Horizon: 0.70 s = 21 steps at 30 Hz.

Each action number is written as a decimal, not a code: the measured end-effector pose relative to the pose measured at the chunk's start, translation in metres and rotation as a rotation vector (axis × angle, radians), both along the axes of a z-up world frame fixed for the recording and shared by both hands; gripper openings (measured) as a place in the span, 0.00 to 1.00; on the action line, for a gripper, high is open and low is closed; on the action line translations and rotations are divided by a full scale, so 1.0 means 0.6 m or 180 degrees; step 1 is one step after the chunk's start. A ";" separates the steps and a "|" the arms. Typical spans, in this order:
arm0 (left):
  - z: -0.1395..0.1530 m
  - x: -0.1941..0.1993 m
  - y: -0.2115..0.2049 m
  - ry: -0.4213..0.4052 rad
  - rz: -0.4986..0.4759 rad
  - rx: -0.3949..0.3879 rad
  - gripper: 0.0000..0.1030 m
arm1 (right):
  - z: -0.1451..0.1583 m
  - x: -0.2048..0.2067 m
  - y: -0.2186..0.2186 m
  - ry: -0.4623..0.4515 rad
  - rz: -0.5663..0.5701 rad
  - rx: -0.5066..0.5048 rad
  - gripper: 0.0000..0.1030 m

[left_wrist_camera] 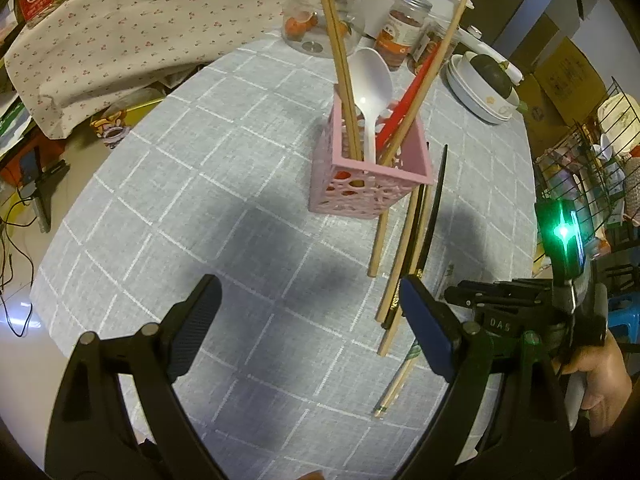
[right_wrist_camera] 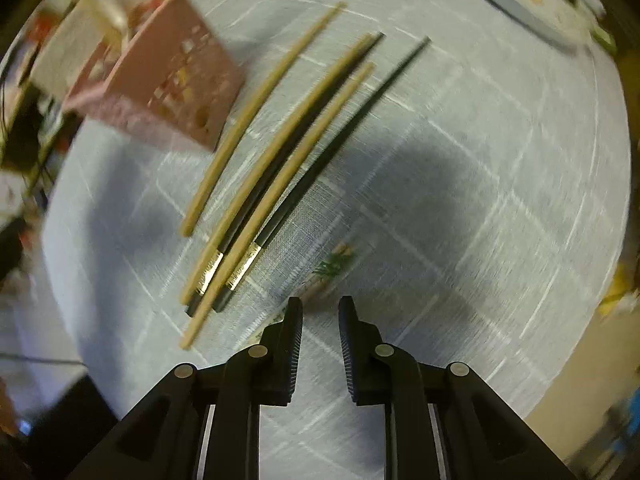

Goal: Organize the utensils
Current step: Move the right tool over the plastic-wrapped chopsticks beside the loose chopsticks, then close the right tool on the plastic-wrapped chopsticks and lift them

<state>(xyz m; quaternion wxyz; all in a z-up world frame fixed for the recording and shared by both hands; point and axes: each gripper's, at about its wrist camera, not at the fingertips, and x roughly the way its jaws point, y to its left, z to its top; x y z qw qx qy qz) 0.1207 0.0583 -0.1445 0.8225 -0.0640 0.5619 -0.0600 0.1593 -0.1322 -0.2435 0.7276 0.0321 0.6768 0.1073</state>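
A pink perforated utensil holder stands on the grey checked tablecloth and holds a white spoon, wooden chopsticks and a red chopstick. Several wooden and black chopsticks lie loose to its right. My left gripper is open and empty, above the cloth in front of the holder. In the right wrist view the holder is at upper left and the loose chopsticks lie ahead. My right gripper is narrowly open over a green-patterned chopstick; I cannot tell whether it touches it.
Glass jars and a stack of white bowls stand at the table's far side. A floral cloth covers things at the left. The right hand and its gripper body are at the table's right edge.
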 end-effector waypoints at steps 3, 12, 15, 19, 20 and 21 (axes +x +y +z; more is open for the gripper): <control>0.000 0.000 -0.003 -0.0001 -0.0014 -0.0022 0.87 | -0.004 0.004 -0.006 0.0057 -0.0141 0.0143 0.20; 0.002 -0.006 -0.017 -0.0011 -0.0164 -0.0073 0.87 | -0.011 -0.032 0.076 -0.0346 0.0326 -0.0521 0.25; 0.008 -0.010 -0.027 -0.0051 -0.0259 -0.0092 0.87 | -0.012 -0.032 0.067 -0.0269 0.0285 -0.0320 0.09; 0.013 -0.015 -0.048 -0.0088 -0.0419 -0.0126 0.75 | 0.004 -0.024 0.004 -0.0289 0.0113 -0.0202 0.09; 0.014 -0.017 -0.057 -0.0097 -0.0477 -0.0112 0.69 | 0.009 -0.023 -0.011 -0.0301 0.0056 -0.0156 0.09; 0.014 -0.019 -0.071 -0.0103 -0.0566 -0.0107 0.62 | 0.017 -0.021 -0.031 -0.0335 -0.0019 -0.0102 0.09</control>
